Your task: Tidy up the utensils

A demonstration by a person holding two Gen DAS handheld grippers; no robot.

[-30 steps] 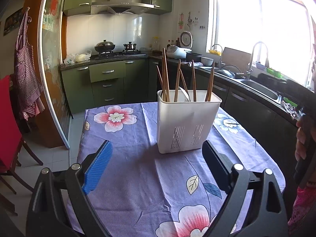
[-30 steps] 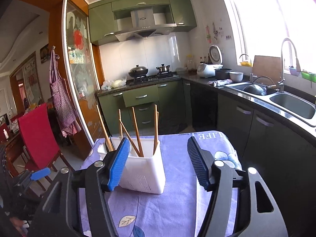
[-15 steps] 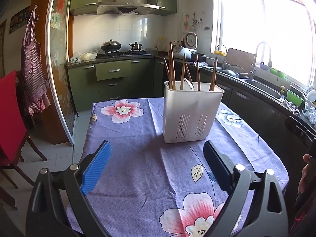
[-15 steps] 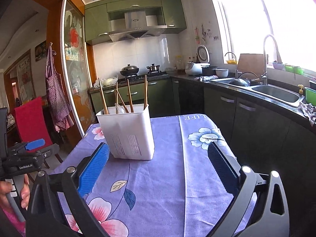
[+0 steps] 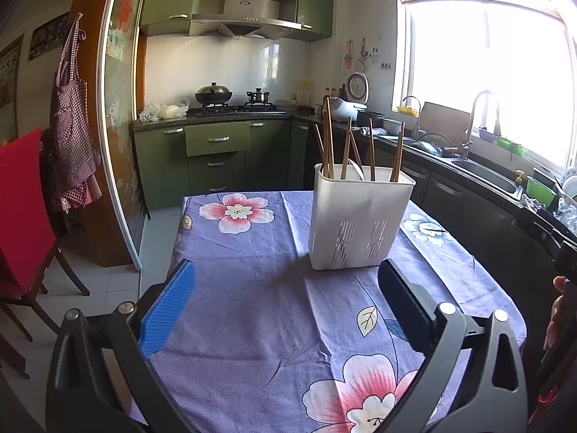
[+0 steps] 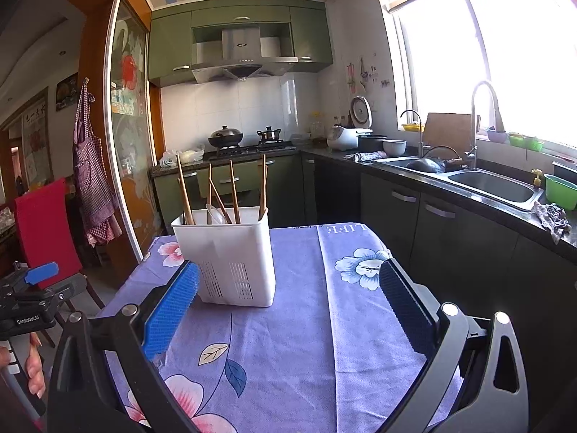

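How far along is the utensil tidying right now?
Looks finished: the wooden chopsticks and a white spoon stand in the white plastic holder on the purple floral tablecloth. Left gripper and right gripper are open, empty. Nothing loose remains visible.

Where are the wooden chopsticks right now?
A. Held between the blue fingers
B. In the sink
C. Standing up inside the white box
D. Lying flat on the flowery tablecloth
C: the chopsticks stick up out of the white box on the flowery tablecloth, and neither the left gripper nor the right gripper holds anything.
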